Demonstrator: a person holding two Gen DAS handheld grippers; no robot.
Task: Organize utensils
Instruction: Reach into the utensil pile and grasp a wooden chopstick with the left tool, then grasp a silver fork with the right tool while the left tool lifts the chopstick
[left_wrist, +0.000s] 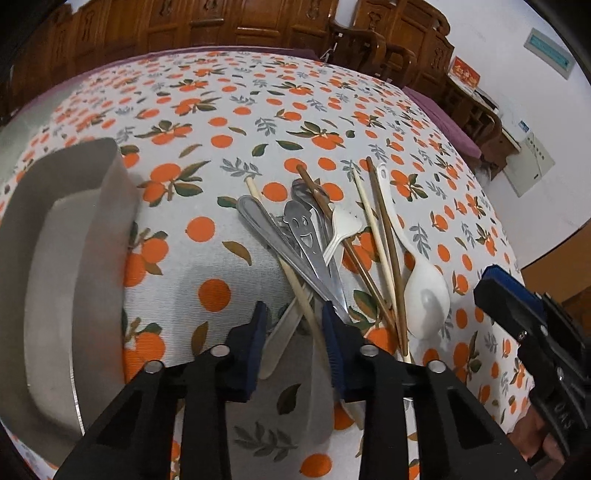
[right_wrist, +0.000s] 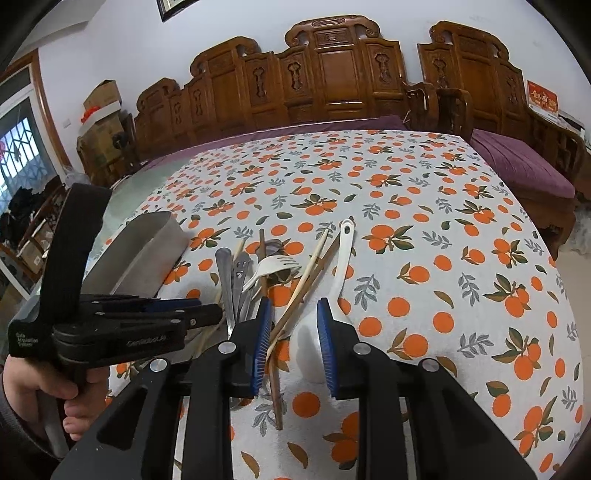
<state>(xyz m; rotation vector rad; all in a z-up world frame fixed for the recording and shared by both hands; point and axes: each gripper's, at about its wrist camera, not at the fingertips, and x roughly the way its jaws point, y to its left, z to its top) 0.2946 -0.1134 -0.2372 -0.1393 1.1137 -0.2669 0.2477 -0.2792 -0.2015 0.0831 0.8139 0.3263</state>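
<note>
Left wrist view: a smooth grey metal tray (left_wrist: 74, 258) is seen at left, on the orange-printed cloth of the worktop (left_wrist: 207, 155). At centre, the left gripper (left_wrist: 295, 325) has its jaws partly spread around tangled utensils (left_wrist: 317, 243): glossy steel handles, slim chopsticks. Whether anything is pinched cannot be told; neighbours could be dragged. At right, the right gripper (right_wrist: 293, 325) straddles the white plastic spoon (right_wrist: 340, 258), grip unclear.

A pile of utensils (left_wrist: 317, 251) lies on the counter (left_wrist: 221, 122), the tray (left_wrist: 55, 266) well to its left. In the pile, a spoon (left_wrist: 424, 291) lies rightmost, chopsticks (left_wrist: 384, 243) just left of it, and a fork (left_wrist: 340, 229) atop the metal pieces.
</note>
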